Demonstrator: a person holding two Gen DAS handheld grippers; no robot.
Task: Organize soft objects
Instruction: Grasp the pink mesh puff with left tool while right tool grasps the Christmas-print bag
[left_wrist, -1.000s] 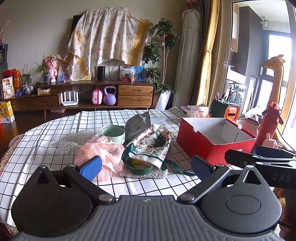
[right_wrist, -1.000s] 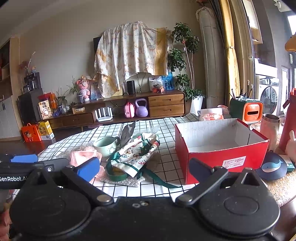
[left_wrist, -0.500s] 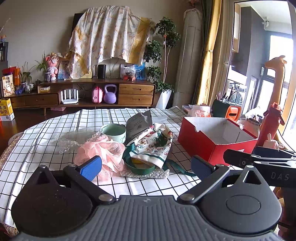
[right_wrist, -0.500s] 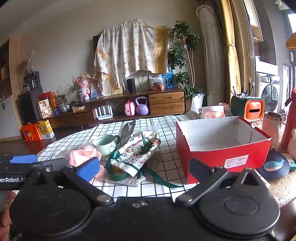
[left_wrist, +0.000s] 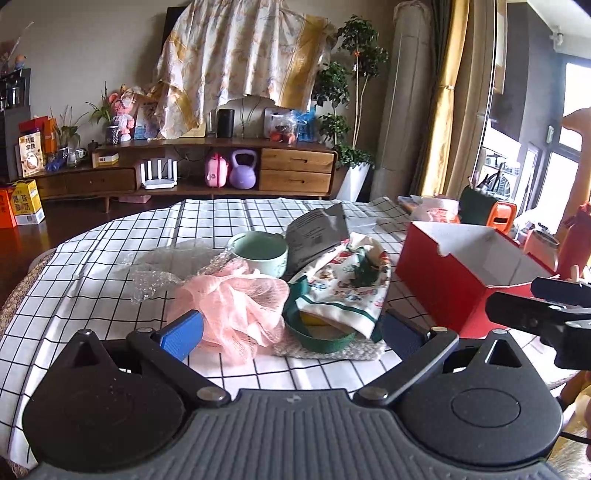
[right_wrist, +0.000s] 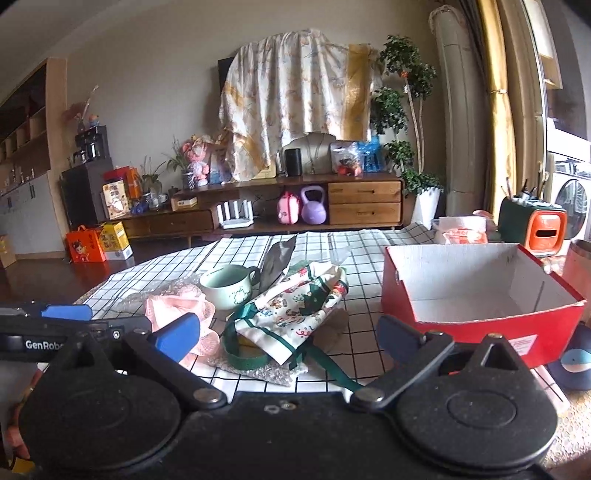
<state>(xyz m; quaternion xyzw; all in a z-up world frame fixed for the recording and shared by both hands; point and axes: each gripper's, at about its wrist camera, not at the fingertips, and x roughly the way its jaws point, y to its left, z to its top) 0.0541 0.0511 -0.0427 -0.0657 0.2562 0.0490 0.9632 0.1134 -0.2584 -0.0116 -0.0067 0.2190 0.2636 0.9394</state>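
In the left wrist view, the left gripper (left_wrist: 291, 332) is seen spread wide at the lower centre, nothing between its fingers. Just above it, left of centre, a pink mesh puff (left_wrist: 232, 302) lies on the checked tablecloth (left_wrist: 110, 258), touching a printed cloth bag (left_wrist: 347, 291). At right stands an open red box (left_wrist: 443, 284). In the right wrist view, the right gripper (right_wrist: 288, 332) is likewise spread, empty.
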